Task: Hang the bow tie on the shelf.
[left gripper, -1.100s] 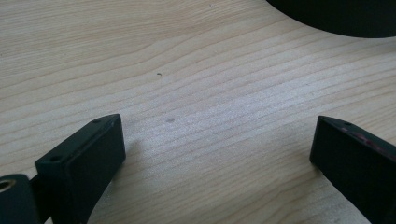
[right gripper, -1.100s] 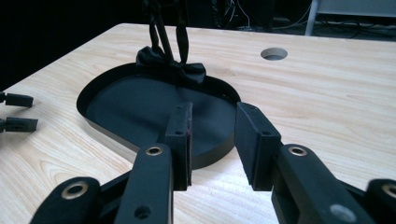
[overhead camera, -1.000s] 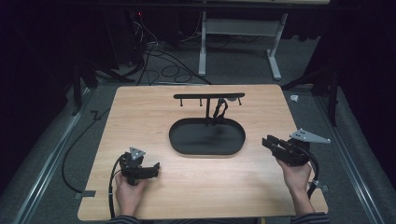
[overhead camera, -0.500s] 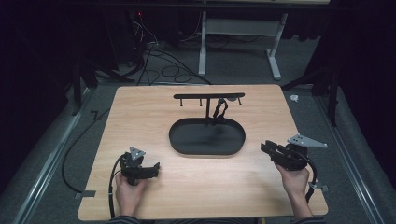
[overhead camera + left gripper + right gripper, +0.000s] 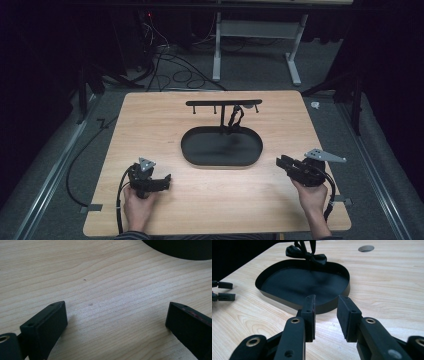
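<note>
Two claws rest low over the wooden bench (image 5: 210,200), both holding nothing.

The left claw (image 5: 167,181) is open wide, with bare wood between its jaws. The right claw (image 5: 325,315) is partly open with an empty gap, and it points at the black tray (image 5: 221,147). The tray sits in the middle of the bench, between the two claws and near the right one. A black strap (image 5: 235,117) hangs from the small rack (image 5: 223,103) behind the tray.

Bare table (image 5: 210,200) lies open in front of the black oval tray (image 5: 221,147) and to both its sides. Behind the tray, a rack (image 5: 223,104) with a hanging black bow (image 5: 235,117) blocks the way.
</note>
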`<state>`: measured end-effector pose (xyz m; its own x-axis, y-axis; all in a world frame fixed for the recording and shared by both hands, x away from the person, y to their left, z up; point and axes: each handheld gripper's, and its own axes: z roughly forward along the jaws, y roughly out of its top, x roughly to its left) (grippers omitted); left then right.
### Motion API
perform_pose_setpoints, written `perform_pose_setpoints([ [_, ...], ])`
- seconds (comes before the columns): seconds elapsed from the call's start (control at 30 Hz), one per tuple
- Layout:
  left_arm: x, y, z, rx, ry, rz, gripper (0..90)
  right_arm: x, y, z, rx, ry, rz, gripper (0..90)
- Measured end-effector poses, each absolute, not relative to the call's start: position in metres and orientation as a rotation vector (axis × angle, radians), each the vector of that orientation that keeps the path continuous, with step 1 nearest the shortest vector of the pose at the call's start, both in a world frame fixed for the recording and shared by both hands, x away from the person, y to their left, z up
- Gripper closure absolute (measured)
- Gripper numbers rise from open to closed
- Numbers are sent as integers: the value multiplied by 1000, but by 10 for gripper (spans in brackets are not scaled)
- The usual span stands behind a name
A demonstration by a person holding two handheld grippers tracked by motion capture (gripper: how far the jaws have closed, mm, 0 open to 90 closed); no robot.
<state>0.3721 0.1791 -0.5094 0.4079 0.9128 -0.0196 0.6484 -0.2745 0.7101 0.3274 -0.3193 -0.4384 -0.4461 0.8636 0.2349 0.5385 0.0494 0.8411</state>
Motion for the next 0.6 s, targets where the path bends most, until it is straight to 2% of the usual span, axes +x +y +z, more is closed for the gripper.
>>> perform_pose_setpoints([
  [0.6, 372, 179, -509, 2023, 1323, 529, 43, 323, -312, -456, 1428, 2022, 1280, 697],
])
